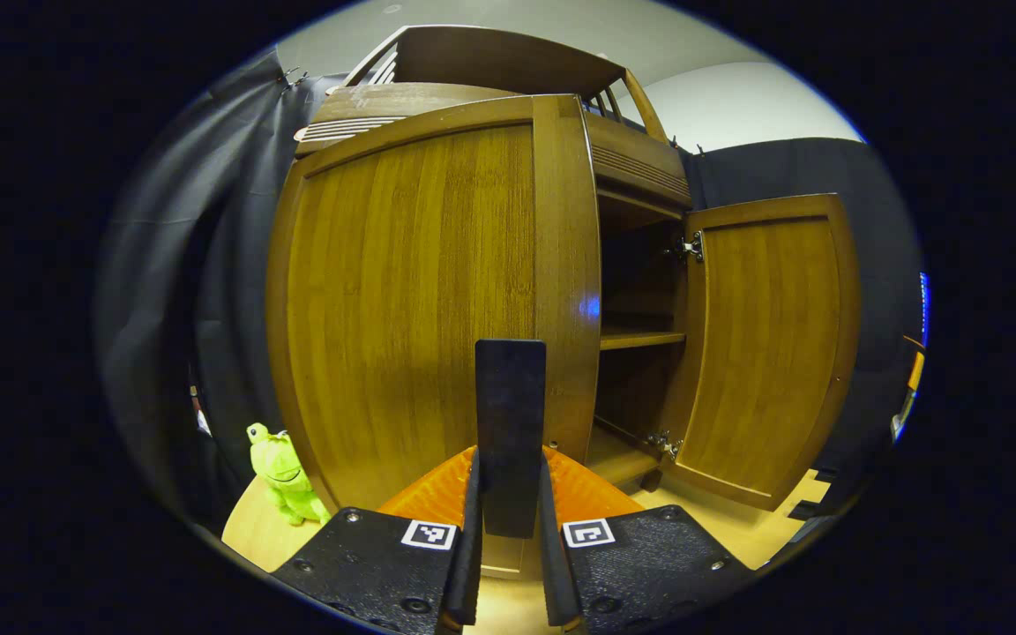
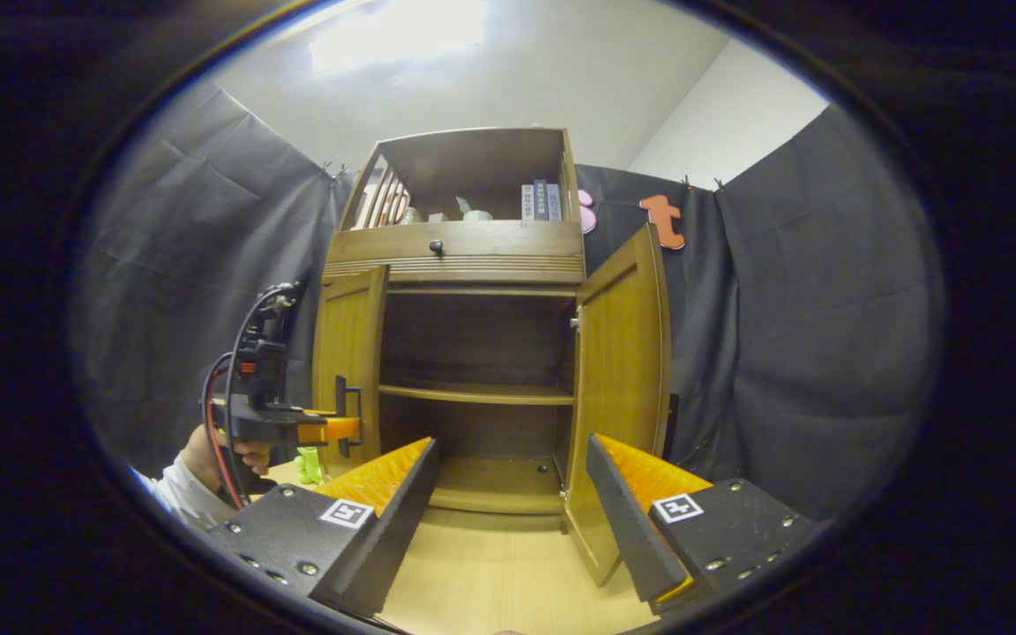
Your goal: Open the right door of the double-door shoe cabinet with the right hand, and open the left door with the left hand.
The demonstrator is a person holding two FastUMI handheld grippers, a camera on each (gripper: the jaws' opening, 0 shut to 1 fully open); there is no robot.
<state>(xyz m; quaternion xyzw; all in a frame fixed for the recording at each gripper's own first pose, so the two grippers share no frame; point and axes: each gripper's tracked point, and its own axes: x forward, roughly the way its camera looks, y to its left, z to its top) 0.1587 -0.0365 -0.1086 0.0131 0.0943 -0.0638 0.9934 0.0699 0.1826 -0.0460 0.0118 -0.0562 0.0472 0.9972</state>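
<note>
The wooden shoe cabinet (image 2: 459, 265) stands with both doors swung out. In the left gripper view the left door (image 1: 411, 300) is close in front, and my left gripper (image 1: 511, 467) is shut on its black vertical handle (image 1: 511, 414). The right door (image 1: 768, 344) hangs wide open on its hinges. In the right gripper view, the left gripper (image 2: 340, 429) clamps the handle (image 2: 342, 410) of the left door (image 2: 351, 353). A hand (image 2: 208, 459) holds that gripper. My right gripper (image 2: 510, 441) is open, nothing between its fingers, a short way back from the right door (image 2: 623, 353).
A green frog toy (image 1: 283, 476) sits on the pale wooden floor (image 2: 490, 564) left of the cabinet. Inside is one shelf (image 2: 477, 393). A drawer with a dark knob (image 2: 436, 247) and an upper shelf holding books (image 2: 541, 201) sit above. Black cloth walls surround the booth.
</note>
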